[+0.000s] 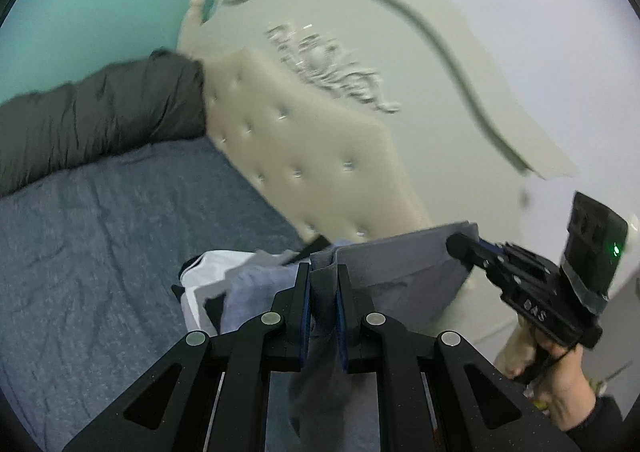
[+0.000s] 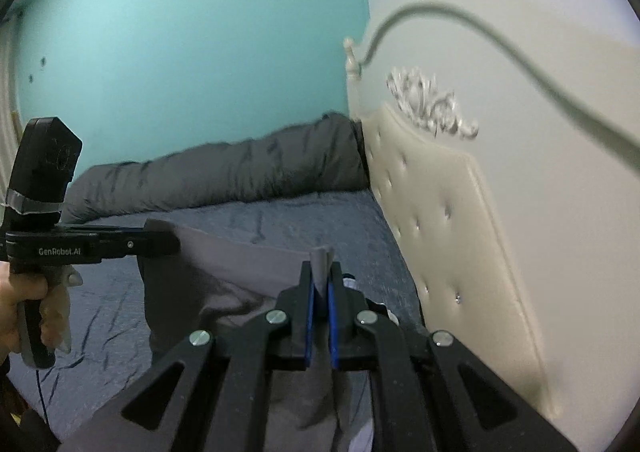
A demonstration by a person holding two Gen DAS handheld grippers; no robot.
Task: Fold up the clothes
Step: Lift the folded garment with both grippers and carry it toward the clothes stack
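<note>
Bed (image 2: 256, 220) — blue-grey creased cover, fills the lower left of both views and runs to the far wall.

Wall (image 2: 180, 32) — turquoise behind the bed; paler at the head end.

Headboard (image 2: 436, 212) — cream, button-tufted, with a carved silver ornament (image 2: 432, 104) on its crest and a turned finial at the corner.

Duvet (image 2: 224, 176) — dark grey, rolled long along the turquoise wall, its end against the headboard.

Garment (image 2: 224, 264) — grey cloth, the task's thing. Held up over the bed by its top edge, stretched between the two claws, the rest hanging below in loose folds. It is near the headboard end.

Clothes pile (image 1: 224, 276) — white and pale items with dark patches, lying on the bed behind and to the left of the hanging garment in the left wrist view.

Left claw (image 1: 324, 272) — jaws nearly closed, a bunched fold of the garment pinched between the blue pads. In the right wrist view it grips the garment's left corner, a hand (image 2: 16, 292) on its handle.

Right claw (image 2: 320, 272) — jaws almost fully closed on a thin ridge of the garment that sticks up between the pads. In the left wrist view it clamps the right corner, a hand (image 1: 568, 380) beneath it.

Cable (image 2: 520, 60) — grey, blurred, arcing across the headboard.
</note>
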